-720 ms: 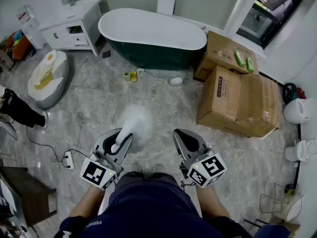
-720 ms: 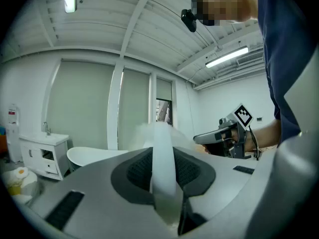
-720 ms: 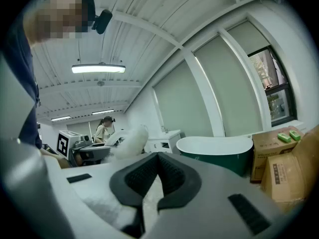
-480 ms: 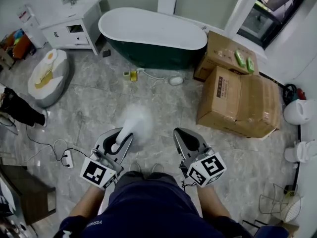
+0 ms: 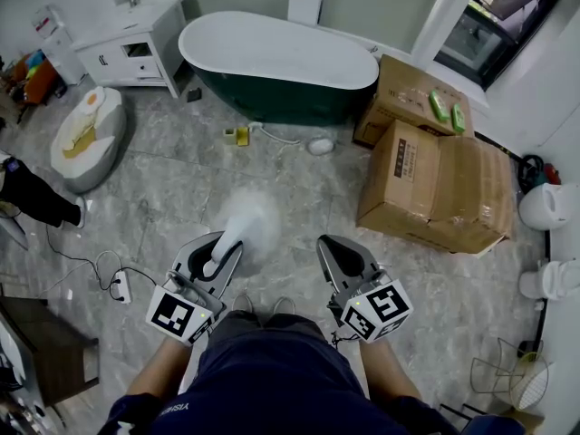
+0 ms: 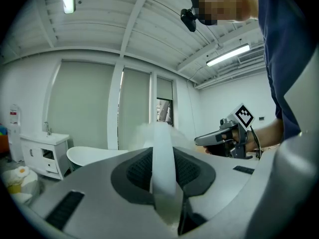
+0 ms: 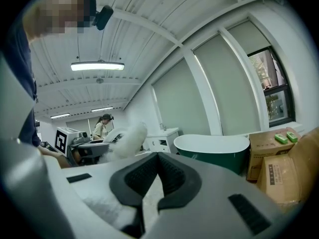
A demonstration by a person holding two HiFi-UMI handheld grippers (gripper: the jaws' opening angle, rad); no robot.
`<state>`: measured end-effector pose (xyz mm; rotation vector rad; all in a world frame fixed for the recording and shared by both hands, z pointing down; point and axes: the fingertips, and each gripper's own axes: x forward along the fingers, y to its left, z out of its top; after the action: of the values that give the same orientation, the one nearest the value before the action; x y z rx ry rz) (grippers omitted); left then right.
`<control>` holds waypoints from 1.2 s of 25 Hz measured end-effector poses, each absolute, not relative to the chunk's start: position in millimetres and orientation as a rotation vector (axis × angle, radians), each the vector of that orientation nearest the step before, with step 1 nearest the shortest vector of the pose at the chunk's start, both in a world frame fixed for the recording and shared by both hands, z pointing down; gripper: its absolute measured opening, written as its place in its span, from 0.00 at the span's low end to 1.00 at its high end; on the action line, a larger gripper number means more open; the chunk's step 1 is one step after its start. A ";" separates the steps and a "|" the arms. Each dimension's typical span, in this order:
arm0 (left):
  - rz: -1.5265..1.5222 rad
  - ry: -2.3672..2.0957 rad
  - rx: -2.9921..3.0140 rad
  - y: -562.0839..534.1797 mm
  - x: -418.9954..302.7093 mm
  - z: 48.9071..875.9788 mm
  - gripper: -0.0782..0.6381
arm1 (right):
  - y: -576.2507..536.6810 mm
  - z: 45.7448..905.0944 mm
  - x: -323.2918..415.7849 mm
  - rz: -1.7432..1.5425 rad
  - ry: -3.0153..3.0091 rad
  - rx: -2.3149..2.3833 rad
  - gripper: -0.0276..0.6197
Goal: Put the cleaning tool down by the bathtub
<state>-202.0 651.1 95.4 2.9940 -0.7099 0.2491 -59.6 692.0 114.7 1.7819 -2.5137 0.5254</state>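
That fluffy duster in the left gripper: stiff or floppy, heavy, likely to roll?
Probably light: the duster head looks like airy fluff. The handle seems stiff, standing straight out from the left gripper without sagging. The fluffy head should damp any rolling.

Nothing reads clearly: dark print on the cardboard box (image 5: 399, 163) and the shirt (image 5: 172, 409) is too small.

the floor (image 5: 172, 188) is wide open up to the bathtub (image 5: 272, 48); cardboard boxes (image 5: 435, 179) block the right side, cabinet (image 5: 136, 39) and cushion (image 5: 86, 139) crowd the left.
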 end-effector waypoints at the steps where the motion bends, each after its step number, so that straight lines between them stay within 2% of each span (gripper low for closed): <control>1: 0.248 -0.715 2.993 652.0 -200.0 95.8 0.26 | 693.5 115.2 -57.5 0.526 -2.516 1.779 0.05; 16: 0.251 -0.746 2.987 652.0 -174.4 101.6 0.26 | 700.4 128.8 -25.9 0.584 -2.514 1.778 0.05; 30: 0.248 -0.746 2.980 581.3 -149.2 112.7 0.26 | 632.9 142.1 0.9 0.608 -2.504 1.790 0.05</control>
<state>-149.2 581.3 112.7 2.9797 -0.7455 0.2485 0.9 632.9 142.1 1.7904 -2.5042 0.6085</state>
